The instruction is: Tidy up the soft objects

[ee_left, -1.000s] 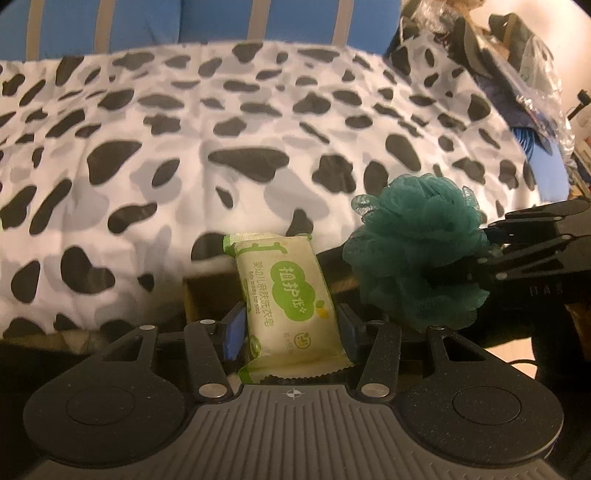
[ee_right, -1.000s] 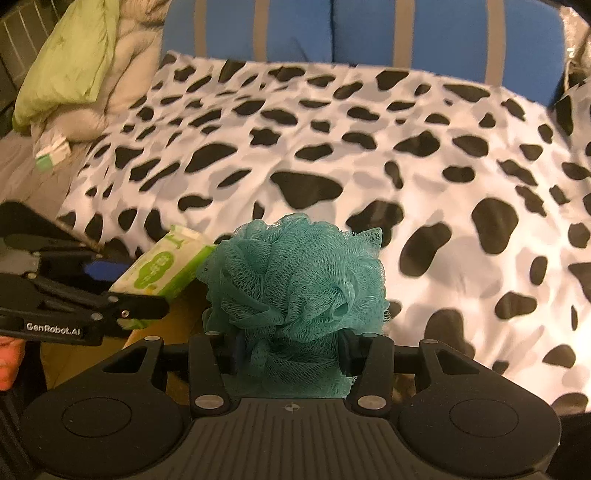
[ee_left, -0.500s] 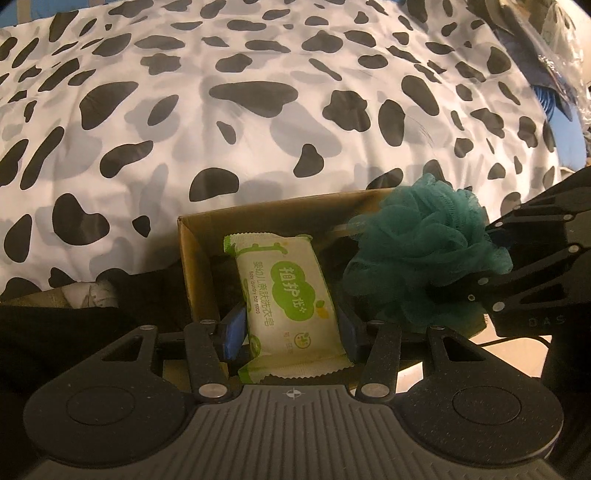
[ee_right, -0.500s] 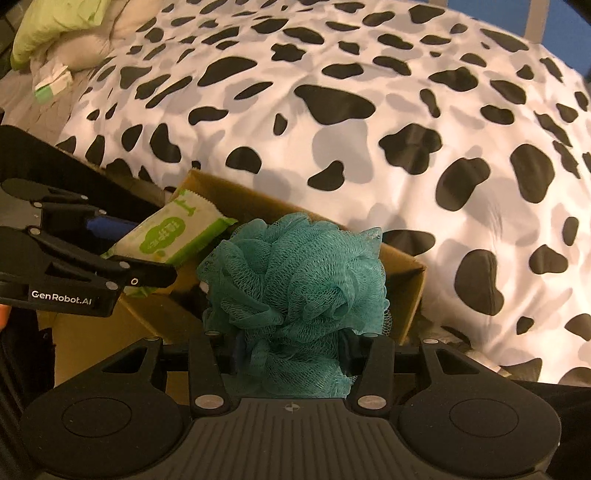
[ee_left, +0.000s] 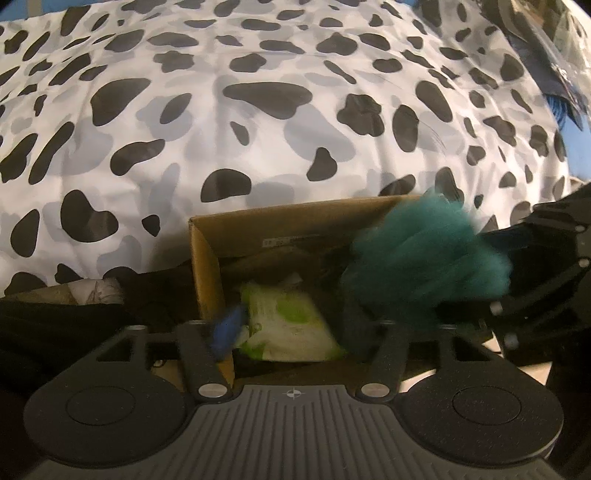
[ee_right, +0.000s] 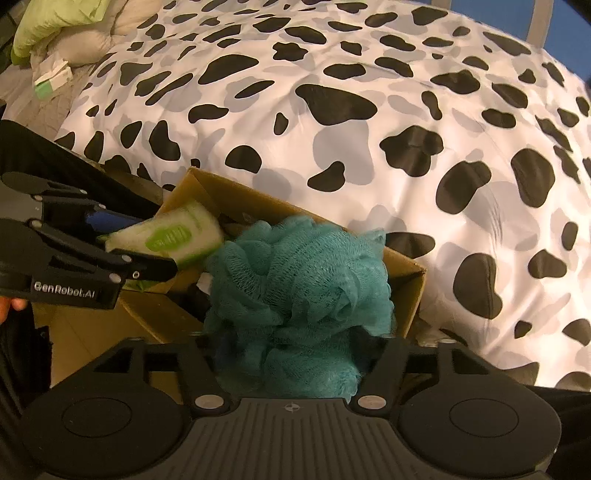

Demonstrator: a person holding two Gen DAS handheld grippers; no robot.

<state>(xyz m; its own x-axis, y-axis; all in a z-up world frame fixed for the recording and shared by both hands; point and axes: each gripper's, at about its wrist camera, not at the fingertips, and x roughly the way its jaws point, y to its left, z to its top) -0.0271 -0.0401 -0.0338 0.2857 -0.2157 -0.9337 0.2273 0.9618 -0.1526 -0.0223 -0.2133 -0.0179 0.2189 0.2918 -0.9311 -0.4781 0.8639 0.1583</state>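
Note:
A green and white soap packet (ee_left: 288, 325) sits between the fingers of my left gripper (ee_left: 291, 332), over the open cardboard box (ee_left: 207, 258); the fingers look spread and the image is blurred. In the right wrist view the packet (ee_right: 170, 236) lies by the left gripper's fingers (ee_right: 147, 267). My right gripper (ee_right: 291, 354) is shut on a teal mesh bath pouf (ee_right: 299, 288) and holds it over the box (ee_right: 410, 295). The pouf also shows at the right of the left wrist view (ee_left: 424, 266).
The box stands against a bed with a black and white cow-spot cover (ee_left: 258, 129). Dark cloth (ee_left: 74, 317) lies left of the box. A green pillow (ee_right: 55, 22) and a small green and white pack (ee_right: 51, 77) lie at the far left.
Both grippers have moved down toward the box. The left gripper's fingers have spread and the soap packet has slipped lower and tilted. The pouf stays held in the right gripper.

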